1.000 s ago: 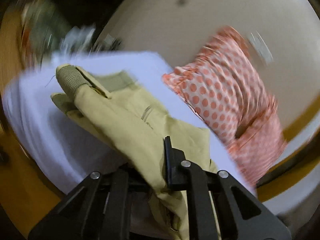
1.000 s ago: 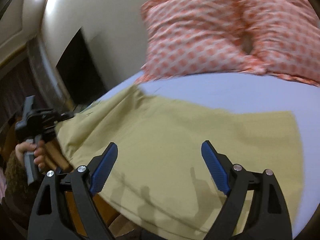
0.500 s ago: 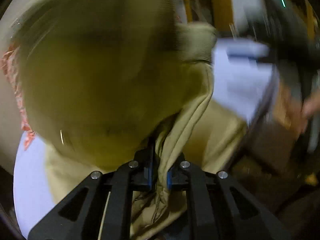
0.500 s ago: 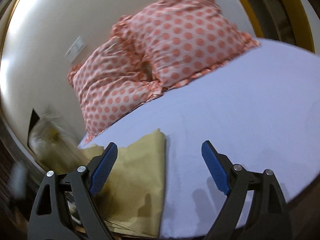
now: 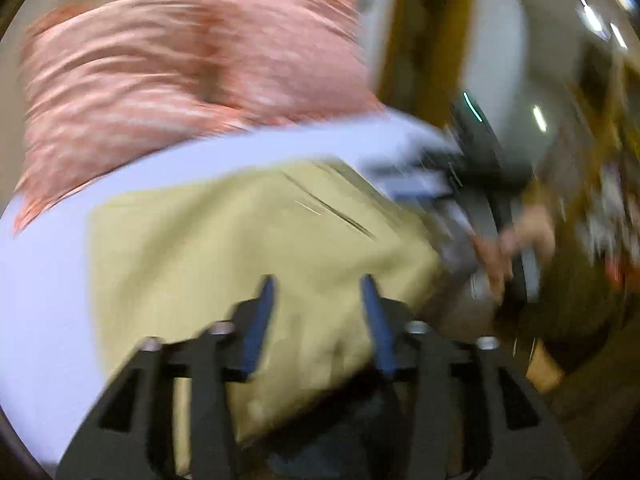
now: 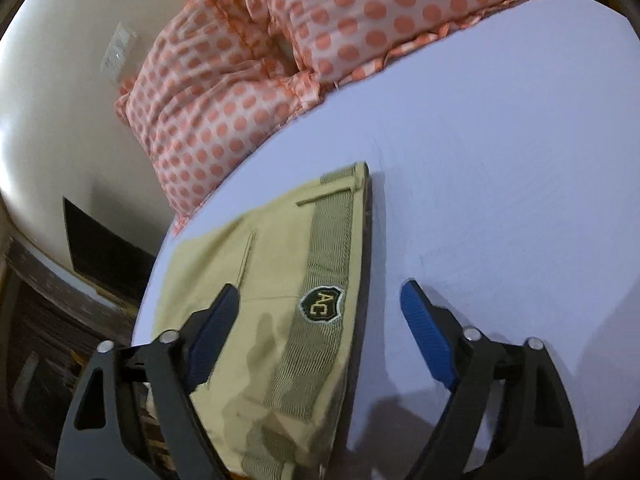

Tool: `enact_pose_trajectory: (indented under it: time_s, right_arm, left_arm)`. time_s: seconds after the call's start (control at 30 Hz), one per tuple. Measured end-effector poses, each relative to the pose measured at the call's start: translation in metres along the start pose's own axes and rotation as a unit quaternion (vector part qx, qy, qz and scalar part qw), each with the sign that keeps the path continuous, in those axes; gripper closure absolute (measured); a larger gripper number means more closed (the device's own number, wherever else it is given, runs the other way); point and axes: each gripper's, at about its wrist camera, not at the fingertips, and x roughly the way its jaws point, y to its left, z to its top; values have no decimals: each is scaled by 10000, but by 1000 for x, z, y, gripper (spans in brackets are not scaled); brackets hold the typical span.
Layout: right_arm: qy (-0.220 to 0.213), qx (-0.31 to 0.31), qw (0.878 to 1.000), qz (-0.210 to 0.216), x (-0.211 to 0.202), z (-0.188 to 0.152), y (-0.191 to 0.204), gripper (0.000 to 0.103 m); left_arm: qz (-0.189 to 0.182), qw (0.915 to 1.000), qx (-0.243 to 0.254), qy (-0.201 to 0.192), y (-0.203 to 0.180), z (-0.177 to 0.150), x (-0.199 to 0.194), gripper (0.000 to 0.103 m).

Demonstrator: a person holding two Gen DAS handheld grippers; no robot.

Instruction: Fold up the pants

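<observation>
The khaki pants (image 6: 264, 288) lie folded flat on the pale lilac bed sheet (image 6: 500, 184), ribbed waistband with a dark badge (image 6: 322, 304) on top. My right gripper (image 6: 320, 320) is open just above the waistband edge, holding nothing. In the blurred left wrist view the pants (image 5: 240, 248) lie flat in front of my left gripper (image 5: 318, 304), which is open and empty above the near edge. The right gripper and the hand holding it (image 5: 504, 248) show at the right.
Two pink polka-dot pillows (image 6: 304, 40) lean against the cream wall at the head of the bed; they also show in the left wrist view (image 5: 180, 72). The bed's left edge drops to a dark floor (image 6: 48, 320). Wooden furniture (image 5: 580, 260) stands beyond the bed.
My left gripper was shut on the lifted pants; it has swung the fabric over, laid it flat and opened. The right gripper stayed open and now hovers over the folded waistband.
</observation>
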Motion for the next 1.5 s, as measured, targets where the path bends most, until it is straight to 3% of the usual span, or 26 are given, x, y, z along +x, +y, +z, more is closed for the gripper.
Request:
enact_pose_trajectory:
  time_s: [0.03,0.07,0.13,0.2,0.27,0.37,0.5,0.53,0.57,0.6,0.67,0.83,0.93,1.03,1.1,1.17,1.2,1.23,1.3,1.33,1.37,1.4,1.5]
  right_arm:
    - [52,-40,10000,2,2,2,-1,26]
    - [178,-25,9997,165,8,4,0,38]
    - [459,-35,9979,464,19,6,3,39]
    - [571,-72,9970,523,24,8,6,40]
    - [559,60,9958,724,25,11,1,42]
    - [726,83,9915,1081,30,12,2,41]
    - [809,330,9794,1820,34,12,-3,47]
    - [868,445,9755,1974,38,12,-4,62]
    - [1048,638,9698,2107,46,9,-7,81]
    - [1204,844,9647,2187,54,6,-11,85]
    - [1260,1183,9550,2411,59,5,-17,87]
    - [1136,870,9607,2378,52,38,7,88]
    - [842,584,9658,2381,51,77,24,88]
    - [500,610,9717,2228,68,122,23,88]
    - [405,701,9820,1708,87,134,13,87]
    - [611,742,9920,816,106,138,0,78]
    - [700,755,9939,405,109,138,-6,77]
    - [696,780,9942,261,107,138,-11,74]
    - [165,629,9979,-14,79,138,-14,69]
    - [-189,437,9988,-118,61,139,-9,58]
    - [-417,287,9987,-17,49,139,-2,47]
    - [-484,201,9985,145,43,137,5,44]
    - [-153,-149,9985,500,54,132,34,24]
  left_arm:
    - [276,9989,-367,-112,26,4,-6,40]
    - [459,9969,-629,-121,45,7,-7,39]
    - [598,9873,-1462,184,100,8,4,39]
    - [395,9772,-2020,528,134,5,21,40]
    - [-71,9662,-2439,834,153,3,42,39]
    - [-350,9612,-2550,990,158,6,58,32]
    - [-707,9523,-2803,973,166,13,73,32]
    - [-772,9497,-2876,972,169,14,79,43]
    - [-761,9461,-2978,1018,172,13,81,72]
    - [-763,9436,-3037,1071,176,14,84,87]
    - [-973,9388,-3136,1037,181,13,81,93]
    - [-730,9563,-2687,893,172,48,74,95]
    - [-536,9652,-2512,499,181,89,78,95]
    - [-25,9723,-2299,432,192,122,105,92]
    - [429,9710,-2253,668,200,131,134,85]
    - [747,9645,-2312,1041,207,128,156,82]
    - [788,9630,-2327,1104,211,124,157,79]
    - [819,9639,-2334,988,214,119,149,75]
    - [1071,9668,-2191,759,215,114,129,75]
    - [1142,9679,-2144,638,213,113,119,75]
    - [1092,9692,-2149,503,211,113,111,75]
    - [865,9709,-2203,359,207,113,104,75]
    - [119,9740,-2229,389,184,113,110,62]
